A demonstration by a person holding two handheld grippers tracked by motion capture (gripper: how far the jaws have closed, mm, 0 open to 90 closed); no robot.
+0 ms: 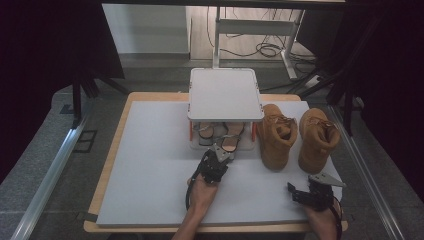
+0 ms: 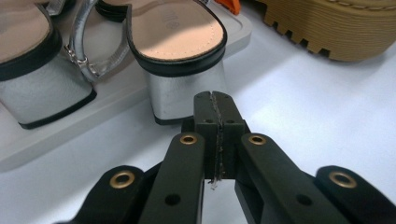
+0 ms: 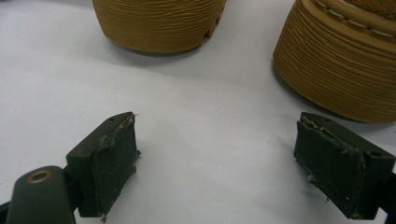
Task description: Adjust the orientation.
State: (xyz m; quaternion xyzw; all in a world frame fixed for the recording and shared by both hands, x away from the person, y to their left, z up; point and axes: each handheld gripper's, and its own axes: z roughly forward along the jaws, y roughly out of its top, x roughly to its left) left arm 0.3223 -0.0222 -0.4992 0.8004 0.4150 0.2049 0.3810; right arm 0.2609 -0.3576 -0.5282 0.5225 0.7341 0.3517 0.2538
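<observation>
A pair of silver block-heel sandals [image 1: 232,137] lies on the lower shelf of a small white rack [image 1: 225,92]. My left gripper [image 1: 219,151] points at the rack's front edge. In the left gripper view the left gripper [image 2: 215,96] is shut with nothing between its pads, just short of the heel of the nearer sandal [image 2: 182,42]. The second sandal [image 2: 32,70] sits to its left. Two tan boots [image 1: 276,135] [image 1: 315,137] stand upright to the right of the rack. My right gripper [image 1: 294,192] rests open on the mat in front of them. The right gripper [image 3: 215,158] holds nothing, with the boot heels [image 3: 159,23] [image 3: 341,60] beyond it.
A white mat [image 1: 150,170] covers most of the wooden table, with wide bare room on its left half. The rack's lower tray [image 2: 93,121] has an orange post [image 2: 229,4] at its corner. A lugged boot sole [image 2: 336,28] lies just right of the rack.
</observation>
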